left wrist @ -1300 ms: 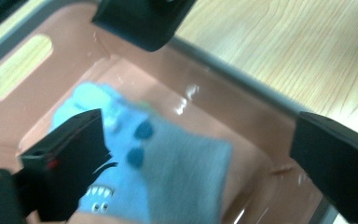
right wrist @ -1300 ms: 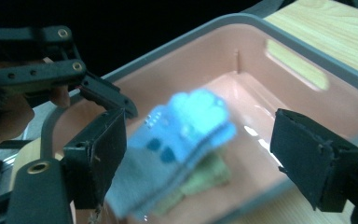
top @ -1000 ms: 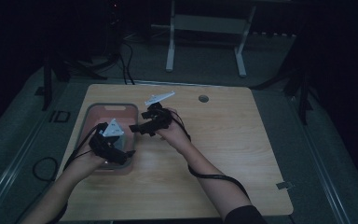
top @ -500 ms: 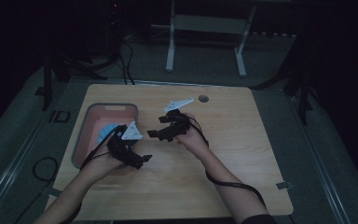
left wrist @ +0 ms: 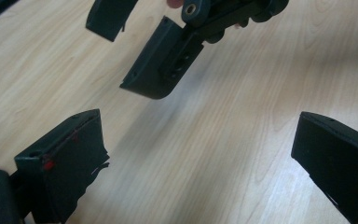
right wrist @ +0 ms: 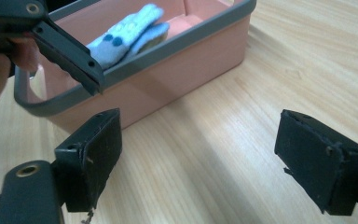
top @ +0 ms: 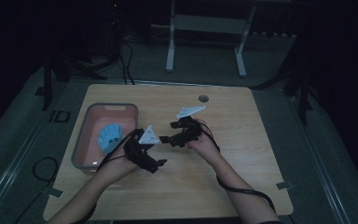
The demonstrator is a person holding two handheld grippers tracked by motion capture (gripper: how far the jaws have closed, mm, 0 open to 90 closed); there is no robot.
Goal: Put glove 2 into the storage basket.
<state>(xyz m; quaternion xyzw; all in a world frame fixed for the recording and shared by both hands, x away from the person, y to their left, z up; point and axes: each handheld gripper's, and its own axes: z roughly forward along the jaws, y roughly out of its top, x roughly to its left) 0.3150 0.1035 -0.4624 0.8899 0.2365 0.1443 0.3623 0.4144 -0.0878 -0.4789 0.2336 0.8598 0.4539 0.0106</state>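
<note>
A pink bin with a grey rim [top: 81,140] stands on the left part of the wooden table [top: 251,158]. A light blue cloth item with dark dots [top: 109,135] lies inside it, and it is a glove or a sock, I cannot tell which. My left gripper [top: 154,162] hovers just right of the bin, open and empty. My right gripper [top: 166,139] is beside it, jaws pointing toward the bin, open and empty. In the right gripper view the bin [right wrist: 177,70] and the blue item [right wrist: 126,32] lie beyond my right gripper [right wrist: 205,158]. In the left gripper view my left gripper [left wrist: 200,158] is over bare wood.
A round cable hole [top: 203,98] sits near the table's far edge. The other gripper's jaw [left wrist: 161,60] hangs close ahead in the left gripper view. Behind the table are white stand legs [top: 170,60] and cables on the floor.
Both grippers have moved from above the bin rightward to the middle of the table. The blue item, earlier hidden under the hands, now lies uncovered in the bin.
</note>
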